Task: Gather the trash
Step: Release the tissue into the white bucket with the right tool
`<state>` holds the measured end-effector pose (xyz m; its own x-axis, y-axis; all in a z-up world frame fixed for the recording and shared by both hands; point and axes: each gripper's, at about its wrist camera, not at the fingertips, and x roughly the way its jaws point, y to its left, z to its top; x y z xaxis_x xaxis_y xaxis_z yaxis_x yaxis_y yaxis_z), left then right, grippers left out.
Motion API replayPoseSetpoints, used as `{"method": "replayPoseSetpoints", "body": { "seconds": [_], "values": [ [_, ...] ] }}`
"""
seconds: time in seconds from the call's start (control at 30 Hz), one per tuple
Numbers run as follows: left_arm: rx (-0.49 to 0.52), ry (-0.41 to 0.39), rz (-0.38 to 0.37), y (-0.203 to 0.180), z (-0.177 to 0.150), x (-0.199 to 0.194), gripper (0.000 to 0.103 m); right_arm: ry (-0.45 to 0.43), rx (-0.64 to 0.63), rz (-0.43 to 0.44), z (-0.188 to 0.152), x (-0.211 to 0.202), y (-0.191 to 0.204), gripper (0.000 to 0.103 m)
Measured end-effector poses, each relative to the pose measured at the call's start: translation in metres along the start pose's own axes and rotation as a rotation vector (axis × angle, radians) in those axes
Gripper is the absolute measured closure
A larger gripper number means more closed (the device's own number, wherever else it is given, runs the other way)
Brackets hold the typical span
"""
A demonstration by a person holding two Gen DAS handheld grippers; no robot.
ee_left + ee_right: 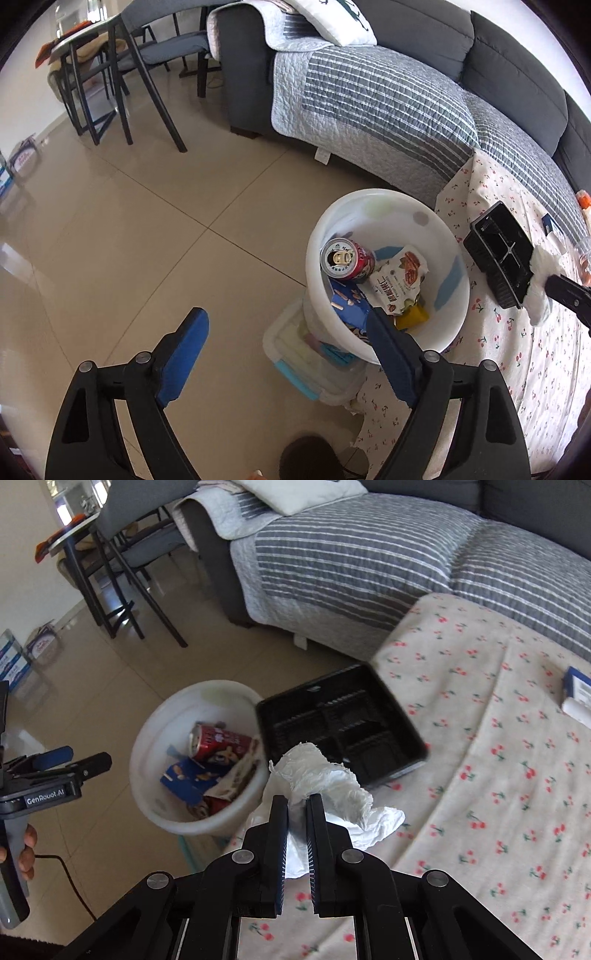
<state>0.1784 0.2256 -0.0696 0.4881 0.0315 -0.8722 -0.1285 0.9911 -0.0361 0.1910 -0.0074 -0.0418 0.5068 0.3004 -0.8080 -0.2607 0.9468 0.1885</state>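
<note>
White crumpled tissue paper [328, 786] is pinched between the nearly closed fingers of the right gripper [297, 805], and it is held above the cherry-print tablecloth [498, 775], just beside the edge nearest the bin. A black plastic compartment tray [343, 720] is seen directly behind the tissue, near the table edge; whether it rests flat on the cloth cannot be told, since its outline is blurred. A white round bin [388, 199] is placed on the tiled floor beside the table, and a red drink can [349, 260], a blue snack box [349, 306] and a pale snack wrapper [399, 282] are contained in it. The left gripper [284, 325] is held over the near side of the bin with its blue-padded fingers [184, 347] spread wide and nothing between them. A clear lidded storage box [295, 350] is visible under the bin's near rim. A grey sofa [509, 66] covered with a striped quilt [369, 99] is seen behind.
</note>
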Motion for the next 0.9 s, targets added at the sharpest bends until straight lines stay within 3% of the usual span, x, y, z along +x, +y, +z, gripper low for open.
{"method": "replayPoseSetpoints", "body": {
  "seconds": [0.33, 0.43, 0.47, 0.67, 0.9],
  "values": [
    [-0.034, 0.011, -0.003, 0.024, -0.004, 0.000, 0.014, 0.007, -0.018, 0.076, 0.035, 0.059, 0.059, 0.088],
    [-0.030, 0.008, -0.005, 0.022, -0.003, 0.000, 0.014, 0.003, 0.018, 0.090, 0.043, 0.064, 0.060, 0.046],
    [-0.026, 0.005, -0.011, 0.021, -0.003, 0.000, 0.014, -0.010, 0.025, 0.083, 0.044, 0.061, 0.061, 0.043],
    [-0.004, -0.004, -0.031, 0.003, -0.001, -0.008, 0.014, -0.044, -0.008, 0.031, 0.043, 0.033, 0.051, 0.038],
    [0.043, -0.013, -0.065, -0.043, 0.001, -0.024, 0.014, -0.077, 0.039, -0.037, 0.021, -0.012, 0.000, 0.030]
  ]
}}
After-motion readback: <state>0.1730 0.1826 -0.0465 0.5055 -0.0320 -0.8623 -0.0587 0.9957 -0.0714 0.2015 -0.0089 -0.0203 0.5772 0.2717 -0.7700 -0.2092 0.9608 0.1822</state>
